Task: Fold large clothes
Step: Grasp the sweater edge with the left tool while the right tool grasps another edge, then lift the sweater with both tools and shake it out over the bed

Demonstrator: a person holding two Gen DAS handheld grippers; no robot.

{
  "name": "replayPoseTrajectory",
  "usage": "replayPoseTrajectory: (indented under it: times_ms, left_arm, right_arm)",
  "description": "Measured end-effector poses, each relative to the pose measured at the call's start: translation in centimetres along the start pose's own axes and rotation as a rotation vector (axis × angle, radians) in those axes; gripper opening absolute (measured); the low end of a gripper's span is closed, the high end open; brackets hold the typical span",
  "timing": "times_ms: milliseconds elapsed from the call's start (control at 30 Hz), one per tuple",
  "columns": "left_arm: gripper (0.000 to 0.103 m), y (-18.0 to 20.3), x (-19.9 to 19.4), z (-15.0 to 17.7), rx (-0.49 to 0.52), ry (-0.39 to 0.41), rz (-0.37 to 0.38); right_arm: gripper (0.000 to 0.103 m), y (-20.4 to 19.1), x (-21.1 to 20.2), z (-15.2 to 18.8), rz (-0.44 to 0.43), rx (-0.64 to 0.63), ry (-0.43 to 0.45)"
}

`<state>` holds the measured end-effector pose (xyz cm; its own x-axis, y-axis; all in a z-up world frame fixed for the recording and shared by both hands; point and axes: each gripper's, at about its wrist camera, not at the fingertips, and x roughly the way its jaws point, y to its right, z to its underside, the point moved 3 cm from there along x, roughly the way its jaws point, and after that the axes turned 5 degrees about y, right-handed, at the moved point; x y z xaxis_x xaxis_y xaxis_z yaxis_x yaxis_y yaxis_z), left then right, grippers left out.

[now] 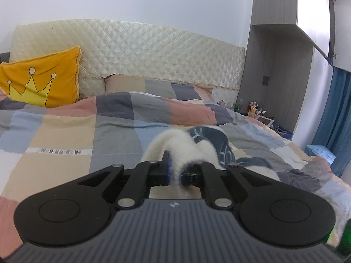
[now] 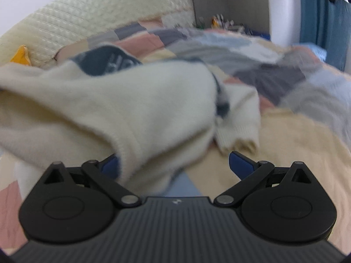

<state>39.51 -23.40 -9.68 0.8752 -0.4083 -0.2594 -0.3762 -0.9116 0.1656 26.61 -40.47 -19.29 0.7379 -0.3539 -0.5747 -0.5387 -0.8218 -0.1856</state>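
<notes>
Left gripper (image 1: 174, 171) is clamped tight on a fuzzy cream bunch of the sweater (image 1: 188, 144), pads nearly meeting with the knit squeezed between them; the garment trails away from the jaws over the patchwork duvet (image 1: 65, 131), its dark blue printed panel (image 1: 210, 135) showing just beyond the grip. Right gripper (image 2: 175, 164) has its jaws spread wide and holds nothing: a cream fold of the same sweater (image 2: 109, 105) drapes across the gap and over its left blue pad (image 2: 110, 166), while the right blue pad (image 2: 240, 164) is clear of the cloth. The sweater sits mid-bed, one end raised by the left grip, the ribbed hem or cuff (image 2: 239, 135) lying on the duvet just ahead of the right jaws. Step in hand looks like getting a 2nd grip so the piece can be spread flat. Doing it well: close the right jaws on 1 clean edge, not the whole drape, or layers will get pinched together and the fold goes crooked. Right view is motion-blurred, so I can't say whether that ribbed edge is hem or sleeve cuff; worth checking before clamping. Keep the left grip steady and hold light tension between the 2 grippers. Yellow crown cushion (image 1: 41, 81) and headboard (image 1: 153, 50) are well clear.
</notes>
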Motion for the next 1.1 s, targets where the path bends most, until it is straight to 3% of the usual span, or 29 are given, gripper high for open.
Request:
replayPoseTrajectory:
  times_ms: [100,200,267,367,500,533,567,700,1100]
  left_arm:
    - [0.009,-0.1,-1.5,0.2,-0.013,0.008,-0.011]
    - [0.009,-0.5,-2.7,0.2,-0.037,0.008,-0.015]
    - [0.009,-0.5,-3.5,0.0,-0.038,0.009,-0.015]
    - [0.009,-0.7,-5.1,-1.0,-0.055,0.031,-0.017]
    - [0.009,-0.7,-7.6,-2.8,-0.075,0.053,-0.013]
    - [0.009,-0.7,-8.3,-3.2,-0.076,0.059,-0.012]
    - [0.009,-0.6,-9.1,-3.7,-0.086,0.063,-0.007]
    - [0.009,-0.1,-12.3,-4.2,-0.091,0.079,-0.007]
    - [0.008,-2.7,-21.2,-7.8,-0.163,0.162,-0.063]
  right_arm:
    - [0.092,0.3,0.5,0.8,-0.053,0.017,-0.076]
    - [0.074,0.0,-0.3,0.6,-0.104,-0.018,-0.066]
    - [0.055,-0.3,-1.4,0.0,-0.109,-0.032,-0.033]
    - [0.050,-0.9,-3.3,-1.2,-0.076,-0.067,0.080]
    - [0.050,-0.8,-4.7,-2.9,-0.092,-0.062,0.142]
    - [0.045,-0.8,-5.2,-3.3,-0.101,-0.069,0.162]
    - [0.033,-0.8,-5.9,-3.9,-0.123,-0.070,0.181]
    - [0.012,-1.1,-9.0,-6.4,-0.148,-0.091,0.255]
    - [0.008,-3.6,-18.5,-11.0,-0.300,-0.237,0.428]
